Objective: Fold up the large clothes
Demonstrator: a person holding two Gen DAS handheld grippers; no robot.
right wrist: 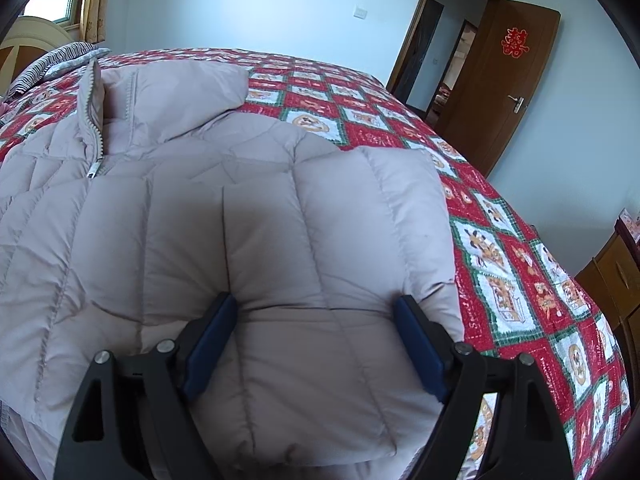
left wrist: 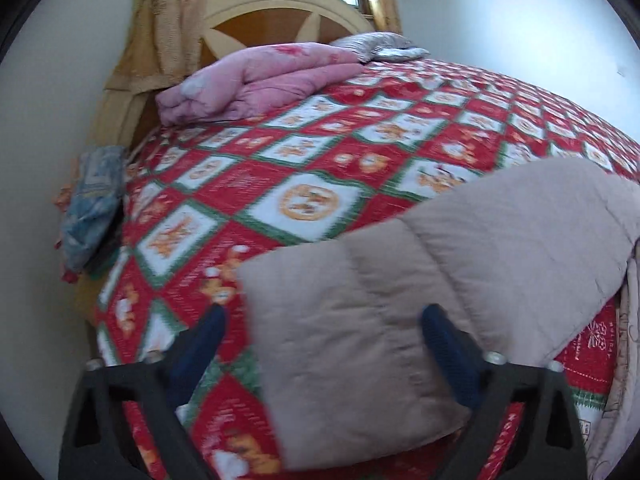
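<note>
A beige quilted puffer jacket [right wrist: 168, 216] lies on the bed, collar and zipper [right wrist: 94, 136] toward the headboard. One sleeve [right wrist: 336, 240] is folded across the jacket's front. My right gripper [right wrist: 316, 312] is open, its blue fingers [right wrist: 418, 344] straddling the sleeve's end, pressing into the padding. In the left wrist view the other sleeve [left wrist: 400, 304] stretches out over the bedspread. My left gripper [left wrist: 324, 320] is open wide just above the sleeve's cuff end, its blue fingers [left wrist: 448, 356] either side of it.
The bed [left wrist: 304, 168] has a red, white and green patterned spread. A folded pink quilt [left wrist: 256, 84] and a striped pillow [left wrist: 376, 46] lie by the wooden headboard [left wrist: 276, 8]. A blue bundle [left wrist: 90, 208] sits at the bed's left side. A brown door [right wrist: 504, 80] stands open; a wooden cabinet [right wrist: 612, 272] is at right.
</note>
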